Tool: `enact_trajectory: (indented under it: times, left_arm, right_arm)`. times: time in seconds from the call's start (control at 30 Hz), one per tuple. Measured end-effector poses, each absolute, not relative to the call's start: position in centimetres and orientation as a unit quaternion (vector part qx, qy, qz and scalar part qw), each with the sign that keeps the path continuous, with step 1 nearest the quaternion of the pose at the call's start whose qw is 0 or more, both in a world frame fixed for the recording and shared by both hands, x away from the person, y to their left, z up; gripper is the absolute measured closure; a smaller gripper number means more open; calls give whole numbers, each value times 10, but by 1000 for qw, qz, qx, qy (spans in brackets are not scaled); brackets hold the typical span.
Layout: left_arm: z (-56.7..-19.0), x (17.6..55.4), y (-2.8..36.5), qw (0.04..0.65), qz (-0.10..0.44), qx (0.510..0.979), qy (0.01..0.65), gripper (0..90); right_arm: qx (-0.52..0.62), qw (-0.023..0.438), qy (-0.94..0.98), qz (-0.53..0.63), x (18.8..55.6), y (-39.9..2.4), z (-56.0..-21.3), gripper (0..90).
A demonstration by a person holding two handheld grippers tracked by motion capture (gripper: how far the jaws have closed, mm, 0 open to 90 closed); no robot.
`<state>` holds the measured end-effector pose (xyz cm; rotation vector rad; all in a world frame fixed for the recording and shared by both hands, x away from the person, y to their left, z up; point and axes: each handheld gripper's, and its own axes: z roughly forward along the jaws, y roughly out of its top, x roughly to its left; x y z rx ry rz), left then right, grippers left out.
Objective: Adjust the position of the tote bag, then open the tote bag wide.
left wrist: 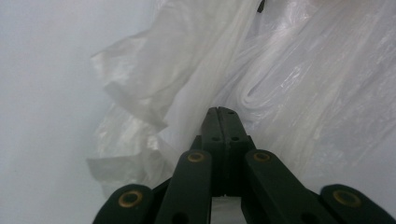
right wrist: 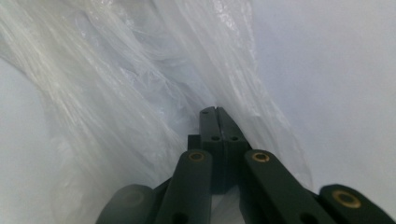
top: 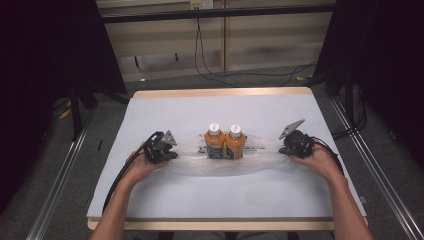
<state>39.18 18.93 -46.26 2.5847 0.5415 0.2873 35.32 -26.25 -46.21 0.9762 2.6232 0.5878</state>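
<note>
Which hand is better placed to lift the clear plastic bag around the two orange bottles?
Neither clearly: the left gripper and right gripper each pinch an opposite end of the clear plastic bag, jaws closed. The two orange bottles stand midway, so both should probably lift together.

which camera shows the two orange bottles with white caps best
The high view: the two orange bottles with white caps stand upright, side by side, amid the clear plastic bag at mid-table. The left and right gripper views give close-ups of crumpled plastic at their shut jaws; no bottle can be made out there.
</note>
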Motion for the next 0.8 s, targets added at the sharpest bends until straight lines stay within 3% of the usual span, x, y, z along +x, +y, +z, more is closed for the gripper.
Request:
enact_trajectory:
  times: [0.13, 0.37, 0.8]
  left_arm:
    - [-461, 388, 188, 224, 117, 948, 195, 900]
    - [-461, 391, 193, 240, 92, 942, 215, 900]
    - [-448, 389, 195, 332, 54, 920, 202, 900]
  right_arm:
    - [341, 145, 907, 200, 352, -262, -462, 900]
    - [336, 154, 908, 199, 351, -260, -462, 900]
    - [331, 128, 889, 290, 348, -257, -452, 900]
